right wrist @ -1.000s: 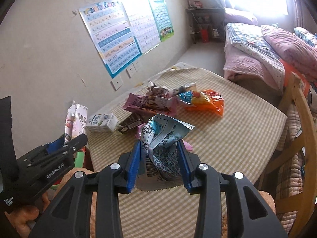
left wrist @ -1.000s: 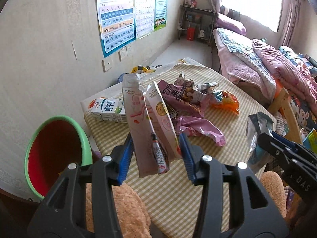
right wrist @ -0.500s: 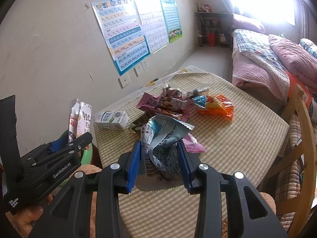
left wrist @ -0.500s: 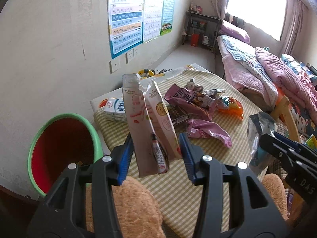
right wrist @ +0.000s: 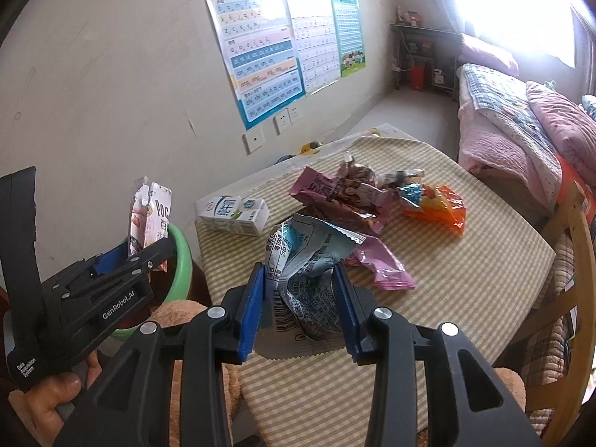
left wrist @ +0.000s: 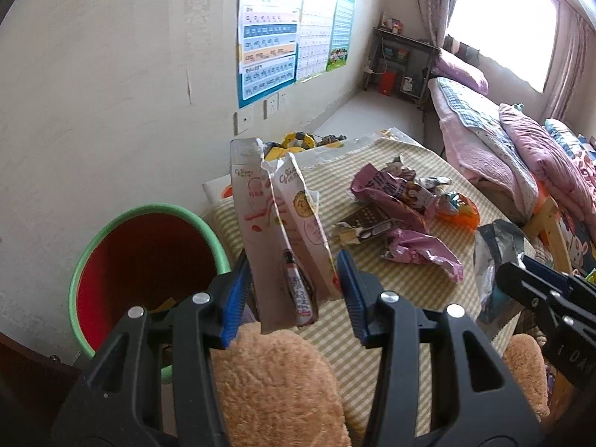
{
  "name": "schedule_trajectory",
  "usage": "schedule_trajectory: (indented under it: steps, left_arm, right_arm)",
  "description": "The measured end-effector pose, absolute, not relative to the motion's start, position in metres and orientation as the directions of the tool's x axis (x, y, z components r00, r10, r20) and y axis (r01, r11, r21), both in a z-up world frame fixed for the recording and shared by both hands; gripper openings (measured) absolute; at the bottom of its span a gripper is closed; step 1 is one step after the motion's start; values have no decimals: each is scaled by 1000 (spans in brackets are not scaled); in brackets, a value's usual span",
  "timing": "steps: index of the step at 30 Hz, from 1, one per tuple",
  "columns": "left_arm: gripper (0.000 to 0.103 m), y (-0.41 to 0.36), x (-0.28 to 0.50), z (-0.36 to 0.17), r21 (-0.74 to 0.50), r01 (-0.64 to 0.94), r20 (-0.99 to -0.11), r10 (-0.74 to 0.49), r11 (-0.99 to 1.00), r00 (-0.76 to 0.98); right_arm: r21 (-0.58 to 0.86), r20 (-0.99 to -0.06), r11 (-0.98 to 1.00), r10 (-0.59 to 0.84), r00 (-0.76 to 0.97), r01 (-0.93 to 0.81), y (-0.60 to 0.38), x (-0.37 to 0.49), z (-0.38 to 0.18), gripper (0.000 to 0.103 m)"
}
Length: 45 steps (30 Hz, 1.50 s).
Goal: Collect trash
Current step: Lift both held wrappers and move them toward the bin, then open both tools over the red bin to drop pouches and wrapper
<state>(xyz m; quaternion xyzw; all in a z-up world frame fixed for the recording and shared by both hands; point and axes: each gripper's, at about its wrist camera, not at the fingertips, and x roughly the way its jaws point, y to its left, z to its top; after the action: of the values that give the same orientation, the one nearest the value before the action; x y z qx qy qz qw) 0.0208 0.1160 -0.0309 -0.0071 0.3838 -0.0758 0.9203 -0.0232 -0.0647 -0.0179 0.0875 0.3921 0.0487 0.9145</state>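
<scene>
My left gripper [left wrist: 294,290] is shut on two tall white-and-pink snack packets [left wrist: 268,223], held upright just right of a green-rimmed bin with a red inside [left wrist: 149,246]. In the right wrist view the left gripper [right wrist: 138,257] and its packets [right wrist: 149,212] stand over the bin's rim [right wrist: 182,249]. My right gripper [right wrist: 298,298] is shut on a crumpled blue-and-silver wrapper [right wrist: 305,257] above the near edge of the checked table [right wrist: 465,279]. More trash lies on the table: a purple bag [right wrist: 335,193], an orange wrapper [right wrist: 436,205], a pink wrapper [right wrist: 383,264] and a milk carton [right wrist: 234,214].
The bin stands on the floor between the wall and the table's left end. A wooden chair [right wrist: 573,260] is at the table's right side, with a bed [right wrist: 521,130] behind it. Something brown and plush [left wrist: 275,383] lies right under the grippers.
Both grippers have drifted left with their loads. The bin now sits larger and closer to the left gripper. Neither grip has changed.
</scene>
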Motion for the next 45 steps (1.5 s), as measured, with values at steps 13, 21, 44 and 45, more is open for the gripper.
schedule_trajectory:
  steps: [13, 21, 44, 45]
  left_arm:
    - [44, 154, 25, -31, -64, 54, -701, -83, 997, 709]
    - [45, 198, 33, -36, -35, -54, -710, 13, 998, 704]
    - [45, 275, 53, -72, -102, -179, -789, 30, 978, 614]
    - [45, 277, 54, -74, -107, -182, -793, 27, 978, 608]
  right_arm:
    - [192, -702, 977, 201, 683, -91, -36, -11, -12, 36]
    - [215, -701, 968, 244, 670, -127, -22, 4, -10, 36]
    - [224, -754, 928, 358, 550, -297, 59, 60, -29, 37]
    - [231, -760, 925, 364, 538, -301, 63, 64, -32, 37]
